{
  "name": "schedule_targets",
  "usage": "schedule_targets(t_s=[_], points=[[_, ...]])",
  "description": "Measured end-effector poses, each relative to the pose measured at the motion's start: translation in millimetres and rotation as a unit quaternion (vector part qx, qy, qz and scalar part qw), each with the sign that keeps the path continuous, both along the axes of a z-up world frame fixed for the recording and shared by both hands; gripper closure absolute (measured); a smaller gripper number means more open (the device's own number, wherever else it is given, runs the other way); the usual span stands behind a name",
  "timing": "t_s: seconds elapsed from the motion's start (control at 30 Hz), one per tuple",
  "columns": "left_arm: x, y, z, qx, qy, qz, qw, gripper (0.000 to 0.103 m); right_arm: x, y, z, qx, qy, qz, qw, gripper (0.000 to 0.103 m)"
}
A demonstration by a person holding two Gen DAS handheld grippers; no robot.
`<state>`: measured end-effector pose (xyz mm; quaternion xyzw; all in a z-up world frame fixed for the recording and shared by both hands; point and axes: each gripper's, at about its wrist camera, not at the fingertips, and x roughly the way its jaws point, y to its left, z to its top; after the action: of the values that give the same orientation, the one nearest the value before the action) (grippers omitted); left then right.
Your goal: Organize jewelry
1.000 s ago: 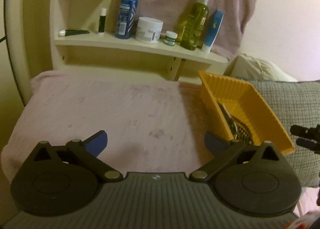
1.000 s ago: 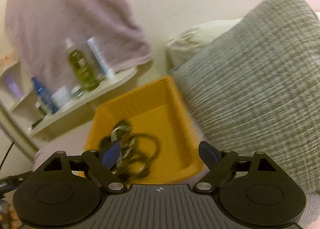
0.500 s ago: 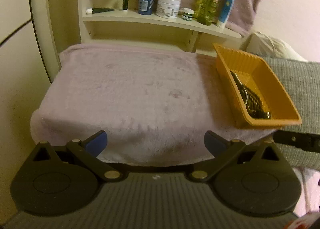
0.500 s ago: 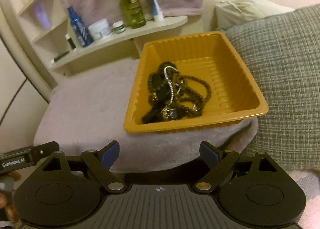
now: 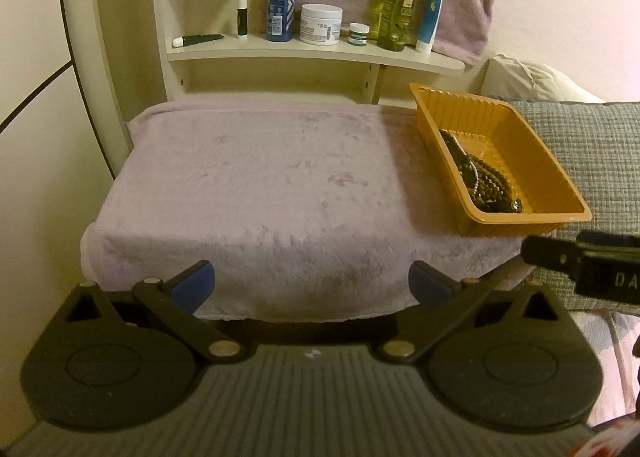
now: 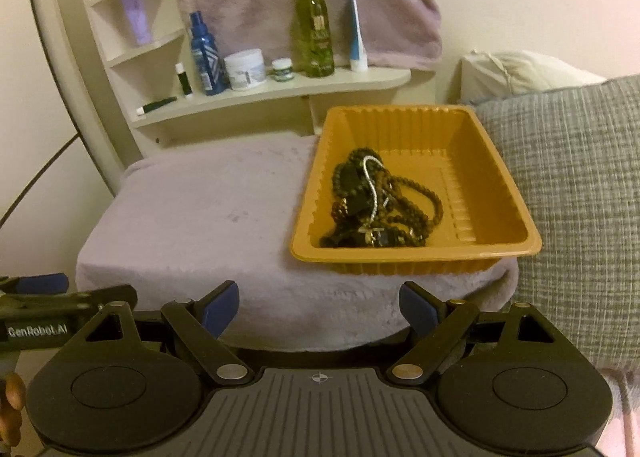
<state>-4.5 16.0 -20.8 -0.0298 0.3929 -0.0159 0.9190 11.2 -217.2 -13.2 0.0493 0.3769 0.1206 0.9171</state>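
Right wrist view puts the jewelry tangle in the orange tray ahead of the right gripper, jaws apart like the left gripper; pinch one outer strand, lift slowly.

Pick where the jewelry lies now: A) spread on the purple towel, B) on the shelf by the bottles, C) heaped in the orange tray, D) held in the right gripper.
C: the jewelry sits tangled inside the tray; both grippers are open and empty.

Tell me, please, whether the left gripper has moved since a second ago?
Yes. The left gripper has pulled back from the orange tray: the towel-covered stand's front edge, unseen before, now shows.
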Motion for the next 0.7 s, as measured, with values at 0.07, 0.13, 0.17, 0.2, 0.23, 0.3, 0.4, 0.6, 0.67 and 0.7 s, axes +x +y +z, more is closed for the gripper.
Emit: schedule_targets(t_s=[0.07, 0.13, 0.17, 0.2, 0.23, 0.3, 0.4, 0.6, 0.67, 0.7], points=[[-1.5, -0.7, 0.5, 0.000, 0.002, 0.001, 1.0000, 0.001, 0.4, 2.3, 1.9, -0.002, -0.003, 0.003, 1.000, 0.016], [-2.1, -0.2, 0.9, 0.001, 0.002, 0.002, 1.0000, 0.001, 0.7, 4.2, 2.2, -0.002, -0.003, 0.008, 1.000, 0.016], [-2.5, -0.8, 1.3, 0.003, 0.001, 0.002, 1.0000, 0.001, 0.6, 5.3, 1.9, -0.003, -0.003, 0.011, 1.000, 0.016], [-2.6, -1.1, 1.9, 0.004, 0.000, 0.002, 1.0000, 0.001, 0.9, 5.8, 1.6, -0.003, -0.003, 0.013, 1.000, 0.016], [-2.6, -1.6, 2.6, 0.004, -0.001, 0.003, 1.0000, 0.001, 0.7, 6.1, 1.5, -0.004, -0.004, 0.014, 1.000, 0.016], [-2.7, -1.9, 3.6, 0.005, -0.003, 0.001, 1.0000, 0.001, 0.8, 5.3, 2.1, -0.003, -0.007, 0.014, 1.000, 0.016], [-2.8, -1.2, 4.4, 0.006, -0.005, -0.001, 1.0000, 0.001, 0.9, 3.6, 2.4, -0.002, -0.007, 0.012, 1.000, 0.016], [-2.6, -2.4, 4.8, 0.007, -0.007, -0.002, 0.9999, 0.001, 0.5, 3.8, 2.2, -0.001, -0.007, 0.011, 1.000, 0.016], [-2.7, -2.5, 4.9, 0.007, -0.007, -0.003, 0.9999, 0.001, 0.6, 4.0, 2.1, -0.002, -0.007, 0.011, 1.000, 0.016], [-2.8, -2.6, 5.0, 0.007, -0.007, -0.004, 0.9999, 0.001, 0.8, 4.2, 2.2, -0.002, -0.007, 0.011, 1.000, 0.016]])
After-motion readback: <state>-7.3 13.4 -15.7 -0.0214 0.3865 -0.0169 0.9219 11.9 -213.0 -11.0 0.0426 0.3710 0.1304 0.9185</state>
